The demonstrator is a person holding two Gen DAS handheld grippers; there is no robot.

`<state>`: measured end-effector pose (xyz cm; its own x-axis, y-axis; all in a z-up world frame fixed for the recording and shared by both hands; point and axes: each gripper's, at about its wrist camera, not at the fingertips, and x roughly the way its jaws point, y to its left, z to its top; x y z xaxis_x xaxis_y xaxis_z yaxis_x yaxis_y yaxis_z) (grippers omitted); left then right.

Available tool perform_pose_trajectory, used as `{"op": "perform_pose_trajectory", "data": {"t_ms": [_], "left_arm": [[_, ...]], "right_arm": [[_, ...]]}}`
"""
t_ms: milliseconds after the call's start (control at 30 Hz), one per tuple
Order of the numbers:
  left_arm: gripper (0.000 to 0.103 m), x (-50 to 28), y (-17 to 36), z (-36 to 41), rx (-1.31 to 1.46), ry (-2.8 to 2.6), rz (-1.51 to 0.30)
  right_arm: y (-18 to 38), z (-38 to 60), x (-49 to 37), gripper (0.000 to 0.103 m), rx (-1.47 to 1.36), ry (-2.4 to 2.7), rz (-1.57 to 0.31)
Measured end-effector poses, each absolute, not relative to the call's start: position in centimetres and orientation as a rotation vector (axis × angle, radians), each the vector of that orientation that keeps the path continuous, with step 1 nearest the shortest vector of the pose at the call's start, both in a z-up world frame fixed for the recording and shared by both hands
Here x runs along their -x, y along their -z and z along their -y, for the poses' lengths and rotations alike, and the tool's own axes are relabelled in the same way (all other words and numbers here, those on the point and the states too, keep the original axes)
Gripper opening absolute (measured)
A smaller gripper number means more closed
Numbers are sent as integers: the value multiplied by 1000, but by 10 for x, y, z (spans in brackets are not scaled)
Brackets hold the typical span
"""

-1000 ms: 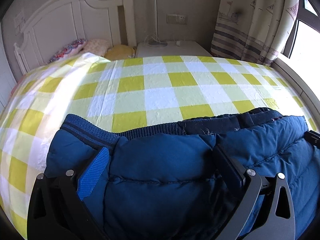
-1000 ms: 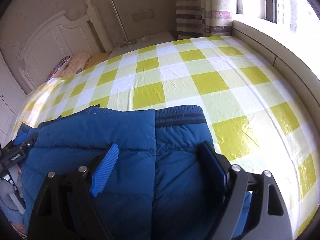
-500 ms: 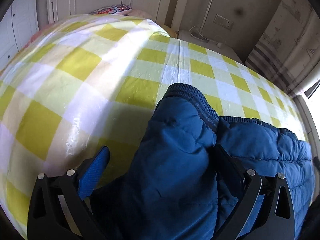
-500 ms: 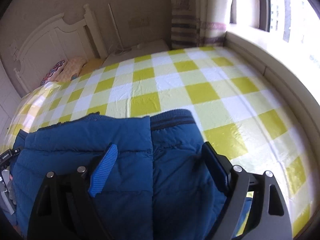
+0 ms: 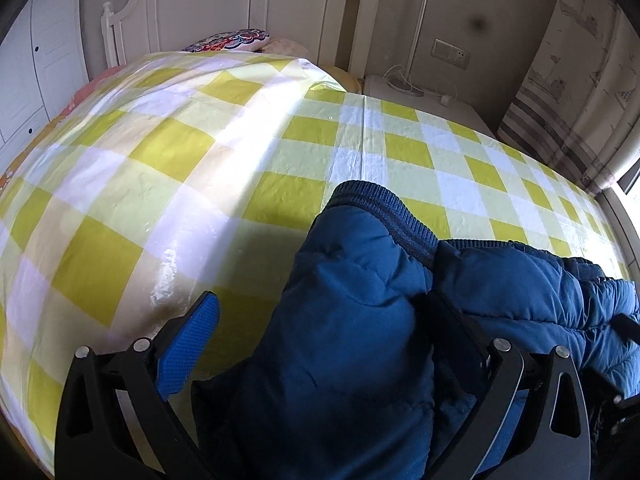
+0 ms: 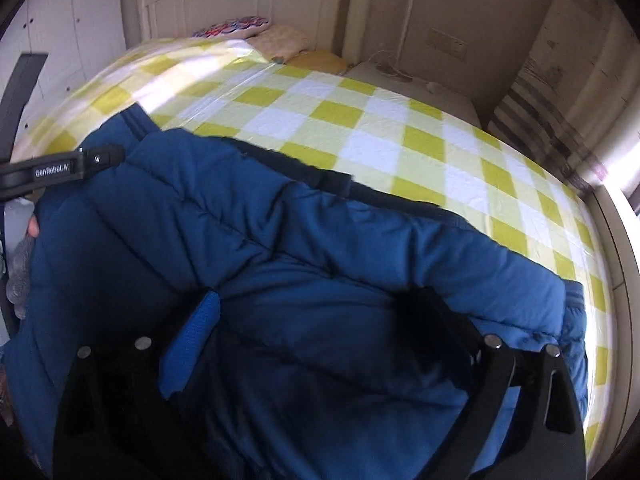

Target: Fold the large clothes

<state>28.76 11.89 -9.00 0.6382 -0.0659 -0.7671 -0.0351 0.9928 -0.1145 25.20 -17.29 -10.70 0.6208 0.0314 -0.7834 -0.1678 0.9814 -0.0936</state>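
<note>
A blue padded jacket point(image 5: 360, 320) with a dark ribbed cuff point(image 5: 384, 208) lies on the yellow-and-white checked bedspread point(image 5: 160, 160). My left gripper point(image 5: 320, 320) is open, with the jacket's sleeve bunched between its wide-apart fingers. In the right wrist view the jacket point(image 6: 300, 240) fills the lower frame. My right gripper point(image 6: 320, 312) is open, its fingers spread over the padded fabric. The left gripper's black body point(image 6: 60, 168) shows at the jacket's left edge in that view.
A white headboard point(image 5: 240, 8) and pillows point(image 5: 228, 40) stand at the far end of the bed. A white bedside table point(image 5: 420, 92) with a cable is beside it. Striped curtains point(image 5: 560, 100) and a window sill line the right side.
Both grippers have swung left toward the headboard. The jacket has shifted and bunched up, with its sleeve and cuff now lying between the left fingers. Both stay open.
</note>
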Motion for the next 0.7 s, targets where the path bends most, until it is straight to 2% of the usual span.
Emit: {"op": "perform_pose_trajectory", "data": {"t_ms": [133,267,300,433,533,600,700], "left_arm": [[99,-288,90,-122,140,29,-878],[99,-288,91,-122,148,37,-880],[99,-288,91,-122,146,35,-879],[99,-291,89,-118,114,14,-895],[99,-274,59,-104,68,-21,-815],[99,-258,35,-83,84,78,-753],[99,-237,12,-13,-89,201,-663]], "right_arm": [[96,265,-223,97,-1,99,-831],[124,333,-214,97,-228,99,-889],[126,339,-213,97,-278,78,-882],[128,319,-216,98,-194,105,-893],[128,323,-208,98,-226,90,-884],[125,331,-208,98,-228,88,-884],[125,333,-210,98,-210,96,-890]]}}
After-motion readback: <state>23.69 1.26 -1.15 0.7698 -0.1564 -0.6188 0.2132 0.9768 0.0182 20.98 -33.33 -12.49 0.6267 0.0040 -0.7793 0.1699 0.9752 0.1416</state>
